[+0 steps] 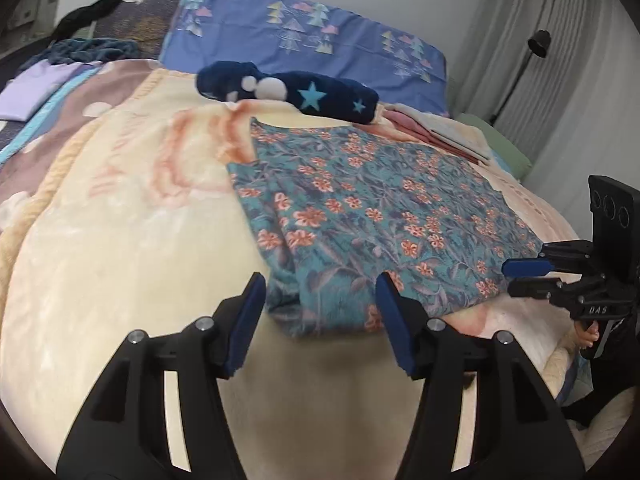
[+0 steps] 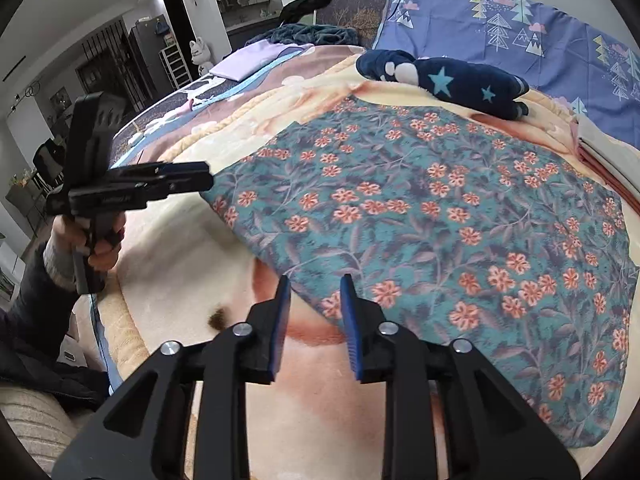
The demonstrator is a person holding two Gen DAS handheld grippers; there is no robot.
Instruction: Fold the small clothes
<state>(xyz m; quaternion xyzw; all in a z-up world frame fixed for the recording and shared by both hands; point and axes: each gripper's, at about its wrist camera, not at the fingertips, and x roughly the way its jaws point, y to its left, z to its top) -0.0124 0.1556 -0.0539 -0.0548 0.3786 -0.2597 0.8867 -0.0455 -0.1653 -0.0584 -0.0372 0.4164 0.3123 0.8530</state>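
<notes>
A teal garment with orange flowers (image 1: 376, 216) lies flat on the cream blanket (image 1: 132, 240); it also fills the right wrist view (image 2: 440, 216). My left gripper (image 1: 320, 304) is open and empty, its jaws straddling the garment's near left corner just above it. It shows from the side in the right wrist view (image 2: 200, 178). My right gripper (image 2: 314, 312) is open and empty, hovering at the garment's near edge. In the left wrist view it (image 1: 516, 278) sits at the garment's right corner.
A navy star-patterned plush item (image 1: 288, 90) lies beyond the garment. A blue tree-print pillow (image 1: 304, 36) is behind it. Folded pink and white cloths (image 1: 436, 130) lie at the far right, a lilac cloth (image 1: 32, 88) at far left. A lamp (image 1: 536, 44) stands by the curtain.
</notes>
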